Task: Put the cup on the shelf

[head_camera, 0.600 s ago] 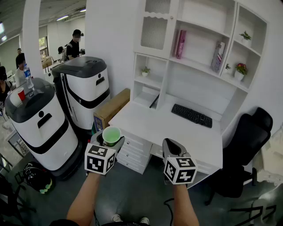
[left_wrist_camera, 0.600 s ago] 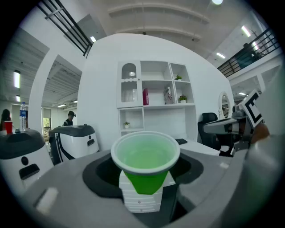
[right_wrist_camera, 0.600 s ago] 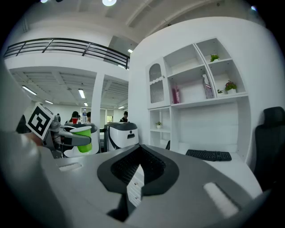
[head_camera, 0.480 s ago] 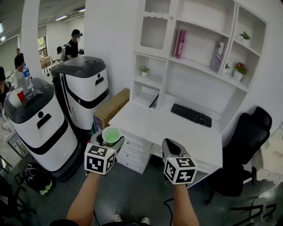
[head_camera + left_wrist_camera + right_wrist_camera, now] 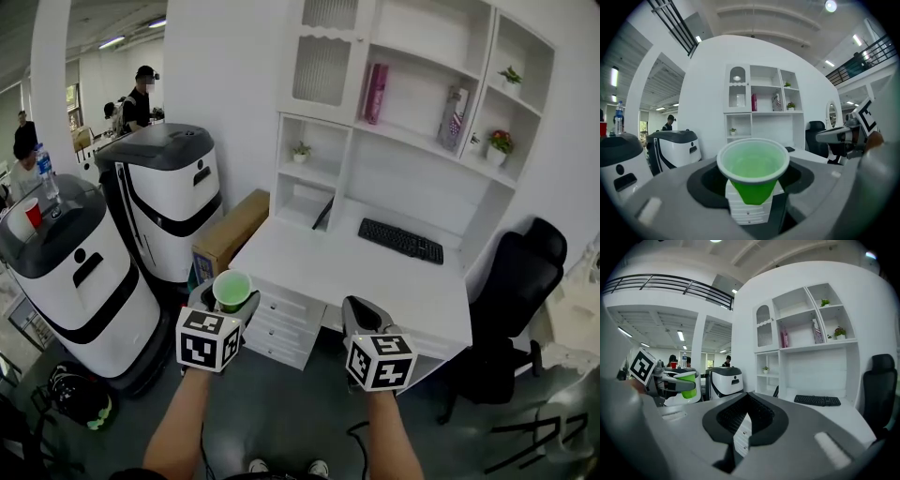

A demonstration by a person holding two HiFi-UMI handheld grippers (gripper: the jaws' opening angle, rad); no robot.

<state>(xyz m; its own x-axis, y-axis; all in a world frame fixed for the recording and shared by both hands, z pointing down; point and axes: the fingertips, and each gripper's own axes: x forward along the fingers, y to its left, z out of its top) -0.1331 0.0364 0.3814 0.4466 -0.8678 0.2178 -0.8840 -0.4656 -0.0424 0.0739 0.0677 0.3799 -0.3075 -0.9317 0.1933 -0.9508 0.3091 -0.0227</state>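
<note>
Two handheld grippers fill the lower half of the head view. The left gripper clasps an upright green cup between its jaws, mouth up, held off the front left corner of a white desk and well apart from the shelves. The right gripper has its jaws closed together on nothing. A black keyboard lies on the desk. Behind the desk a white shelf unit holds a pink book and small potted plants. A black office chair stands at the right. At the left are a cardboard box and two white-and-black machines — people stand beyond them in an open office with a grey floor.
</note>
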